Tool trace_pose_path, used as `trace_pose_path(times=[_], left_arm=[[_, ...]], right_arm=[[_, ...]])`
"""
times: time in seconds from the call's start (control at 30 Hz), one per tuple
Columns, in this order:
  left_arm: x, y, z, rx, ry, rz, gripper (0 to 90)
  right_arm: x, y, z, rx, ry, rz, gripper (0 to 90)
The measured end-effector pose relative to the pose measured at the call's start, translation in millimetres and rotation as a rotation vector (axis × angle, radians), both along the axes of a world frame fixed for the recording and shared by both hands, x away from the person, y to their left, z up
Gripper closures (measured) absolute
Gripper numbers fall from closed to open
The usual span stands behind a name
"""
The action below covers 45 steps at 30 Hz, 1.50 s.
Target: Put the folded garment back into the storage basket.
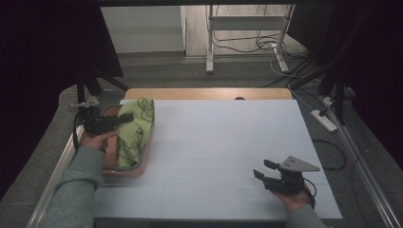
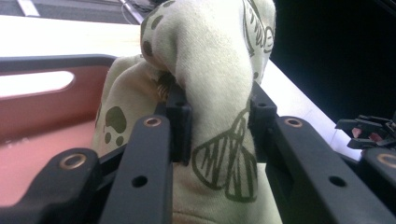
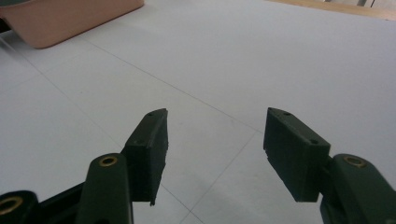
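— Why was the cloth bunched up over the bin?
— My left gripper had pinched a fold to lift it clear.
— And the right gripper?
— I kept it parted, holding nothing, over the table, out of the way.

In the high view, the green printed cloth covered most of the inside of the pink basin at the table's left edge, and the left claw tips were buried in its folds. In the left claw view the cloth ran off the top and bottom edges, hiding the basin floor behind it. In the right claw view the basin was cut off by the top edge. The person's forearms left the high view at the bottom edge.
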State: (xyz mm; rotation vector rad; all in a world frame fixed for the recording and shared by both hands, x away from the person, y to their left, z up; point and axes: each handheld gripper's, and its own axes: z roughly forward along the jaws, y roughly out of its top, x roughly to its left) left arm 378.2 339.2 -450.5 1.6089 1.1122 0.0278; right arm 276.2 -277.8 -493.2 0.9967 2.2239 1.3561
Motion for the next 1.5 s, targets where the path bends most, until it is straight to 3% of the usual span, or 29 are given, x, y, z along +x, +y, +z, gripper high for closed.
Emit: trace_pose_path(times=[0.3,0.77,1.5], left_arm=[[5.9,16.9,-13.1,0.017,0.085,0.043,68.9],[15.2,22.1,-22.0,0.068,0.158,0.094,68.5],[28.6,10.4,-25.3,0.252,0.209,0.102,67.5]], right_arm=[[-0.4,1.3,0.0,-0.002,-0.002,0.001,40.7],[-0.6,1.0,0.2,-0.003,-0.006,-0.002,40.3],[-1.1,1.2,0.4,-0.003,-0.007,-0.002,40.2]])
